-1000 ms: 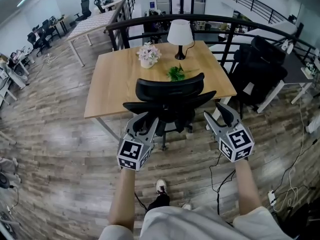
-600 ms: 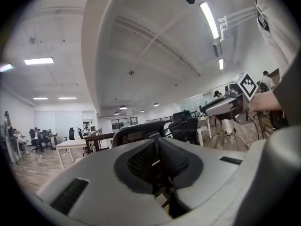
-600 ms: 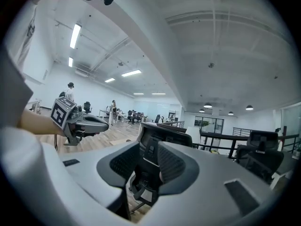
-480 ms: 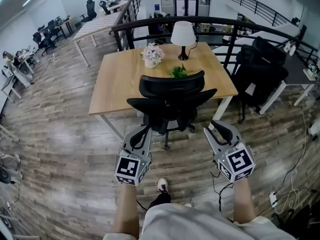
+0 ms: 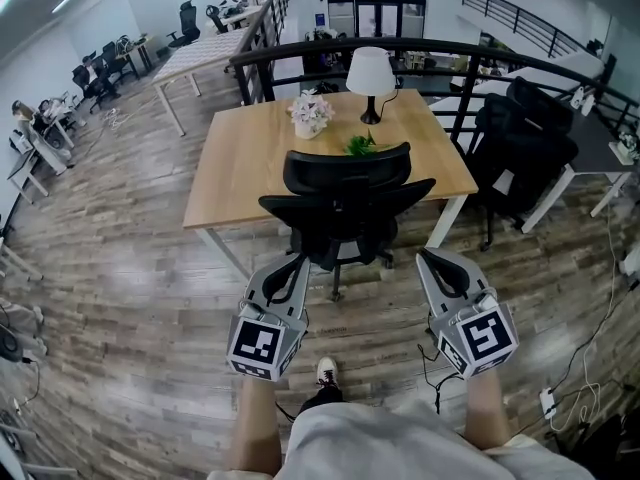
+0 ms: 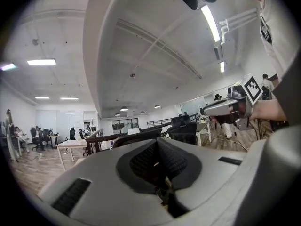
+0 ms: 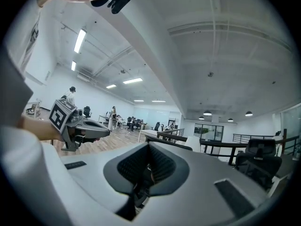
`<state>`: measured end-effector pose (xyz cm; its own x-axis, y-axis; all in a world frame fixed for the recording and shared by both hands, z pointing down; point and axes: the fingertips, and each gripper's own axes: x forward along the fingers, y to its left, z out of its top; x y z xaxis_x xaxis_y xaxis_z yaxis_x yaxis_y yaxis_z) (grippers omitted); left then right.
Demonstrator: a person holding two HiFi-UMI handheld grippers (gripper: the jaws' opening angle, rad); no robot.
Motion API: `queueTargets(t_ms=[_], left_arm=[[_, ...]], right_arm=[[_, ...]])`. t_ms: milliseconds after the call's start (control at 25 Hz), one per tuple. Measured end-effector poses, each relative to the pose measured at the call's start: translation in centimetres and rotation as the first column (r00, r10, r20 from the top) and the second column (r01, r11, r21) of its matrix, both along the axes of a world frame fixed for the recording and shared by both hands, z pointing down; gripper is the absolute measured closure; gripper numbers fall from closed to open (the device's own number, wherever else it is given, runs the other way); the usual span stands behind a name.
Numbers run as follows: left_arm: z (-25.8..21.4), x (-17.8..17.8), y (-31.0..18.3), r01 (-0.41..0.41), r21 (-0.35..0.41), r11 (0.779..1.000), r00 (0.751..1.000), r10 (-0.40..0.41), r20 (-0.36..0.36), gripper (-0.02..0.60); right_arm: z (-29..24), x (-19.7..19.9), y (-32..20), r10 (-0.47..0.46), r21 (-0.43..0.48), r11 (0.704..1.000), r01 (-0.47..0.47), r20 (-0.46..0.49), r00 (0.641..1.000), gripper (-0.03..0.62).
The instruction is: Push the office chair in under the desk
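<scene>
Backed away from the office chair (image 5: 345, 203) since a second ago, jaws drawn closed meanwhile. Chair tucked against the wooden desk (image 5: 250, 158), backrest at its near edge. Held low and clear, probably because pushing looks done. Left gripper (image 5: 296, 265), right gripper (image 5: 431, 259): fingers together, gripping and touching nothing.

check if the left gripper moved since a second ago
Yes. The left gripper has drawn back toward the person: its tip overlapped the arm of the chair before, and now lies just below the seat.
</scene>
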<state>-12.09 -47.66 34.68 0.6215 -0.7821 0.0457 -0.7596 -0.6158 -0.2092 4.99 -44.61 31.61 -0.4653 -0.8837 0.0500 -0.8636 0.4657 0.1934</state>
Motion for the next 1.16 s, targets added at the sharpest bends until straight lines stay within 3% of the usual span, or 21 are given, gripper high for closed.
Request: queueTargets(t_ms=[1160], left_arm=[[1.9,2.7,-2.2,-0.039,-0.038,0.999,0.998,0.041,0.047,0.566]], right_arm=[[4.0,0.3,-2.8,-0.02,-0.102,0.995,0.02,0.0,1.0,0.574]])
